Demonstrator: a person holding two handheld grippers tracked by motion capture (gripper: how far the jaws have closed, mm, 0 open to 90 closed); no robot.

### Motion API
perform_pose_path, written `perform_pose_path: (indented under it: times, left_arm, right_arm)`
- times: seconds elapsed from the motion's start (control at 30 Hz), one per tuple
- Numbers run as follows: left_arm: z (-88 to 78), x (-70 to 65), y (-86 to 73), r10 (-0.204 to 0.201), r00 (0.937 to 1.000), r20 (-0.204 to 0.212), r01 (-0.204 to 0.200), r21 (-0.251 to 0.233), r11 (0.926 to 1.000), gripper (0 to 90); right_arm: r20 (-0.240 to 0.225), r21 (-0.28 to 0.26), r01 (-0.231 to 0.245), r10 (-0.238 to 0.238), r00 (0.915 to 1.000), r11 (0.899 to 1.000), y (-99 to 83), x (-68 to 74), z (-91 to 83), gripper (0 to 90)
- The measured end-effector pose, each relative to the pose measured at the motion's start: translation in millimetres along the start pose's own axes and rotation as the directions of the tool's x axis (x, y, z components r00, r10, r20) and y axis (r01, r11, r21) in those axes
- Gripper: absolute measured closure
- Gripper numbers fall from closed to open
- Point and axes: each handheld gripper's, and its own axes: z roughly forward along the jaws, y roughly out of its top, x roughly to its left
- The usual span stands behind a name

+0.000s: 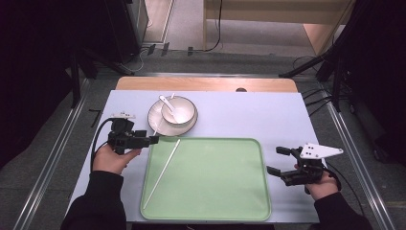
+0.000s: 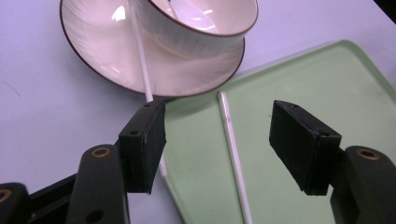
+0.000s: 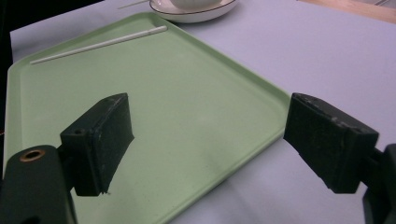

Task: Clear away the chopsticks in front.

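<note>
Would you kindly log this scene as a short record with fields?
surface: table with a pale cover
tray: green, near edge, one white chopstick lying in it
plate: white, behind the tray, bowl on it
spoon: white, in the bowl
second chopstick: lying across the plate beside the bowl
left hand-held gripper: open, at the tray's far left corner
right hand-held gripper: open, right of the tray

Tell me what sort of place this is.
Probably a recording studio or lab, not a dining room: the table stands between floor rails, near stand legs and loose cables, with dark surroundings.
</note>
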Motion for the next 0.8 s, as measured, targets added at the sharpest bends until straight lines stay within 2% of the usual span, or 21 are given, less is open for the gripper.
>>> perform_pose_path:
  times: [0.1,0.23,0.33,0.43,0.47,0.63,0.77,0.8]
  left_arm:
    - [1.7,4.2,6.4,0.000,1.0000,-0.001,0.000,-0.016,0.9999,36.7]
    - [8.4,14.2,17.0,-0.002,0.9999,-0.010,0.002,-0.013,0.9999,37.5]
    - [15.7,20.2,20.0,-0.022,0.9997,-0.005,0.022,-0.014,0.9997,43.4]
    - [27.2,25.2,21.7,-0.027,0.9992,-0.030,0.027,0.011,0.9996,44.7]
    - [32.7,27.3,22.9,-0.015,0.9989,-0.043,0.016,0.010,0.9998,45.8]
    - [45.3,32.0,27.1,-0.008,0.9976,-0.068,0.008,0.006,0.9999,47.4]
    - [56.8,41.4,28.8,-0.060,0.9968,-0.053,0.062,0.033,0.9975,49.5]
    - [59.2,43.3,28.9,-0.071,0.9956,-0.060,0.074,0.039,0.9965,50.2]
  right_arm:
    - [0.001,0.000,0.000,0.000,1.0000,1.000,-0.1,0.0,0.1,16.1]
    - [0.002,0.000,-0.002,0.002,1.0000,1.000,-0.3,0.0,-0.1,16.1]
    - [0.001,0.000,-0.003,0.003,1.0000,1.000,-0.7,-0.1,-0.2,16.1]
    - [0.000,0.000,-0.002,0.002,1.0000,1.000,-1.1,0.3,-0.6,16.1]
    - [0.000,0.000,0.001,-0.001,1.0000,1.000,-1.6,1.0,-1.3,16.1]
    - [-0.003,0.001,0.001,-0.001,1.0000,1.000,-2.4,3.4,-2.9,16.1]
    - [0.000,0.004,0.000,0.000,1.0000,1.000,-4.3,5.2,-4.8,16.1]
    - [0.001,0.004,-0.001,0.001,1.0000,1.000,-5.0,5.4,-5.5,16.2]
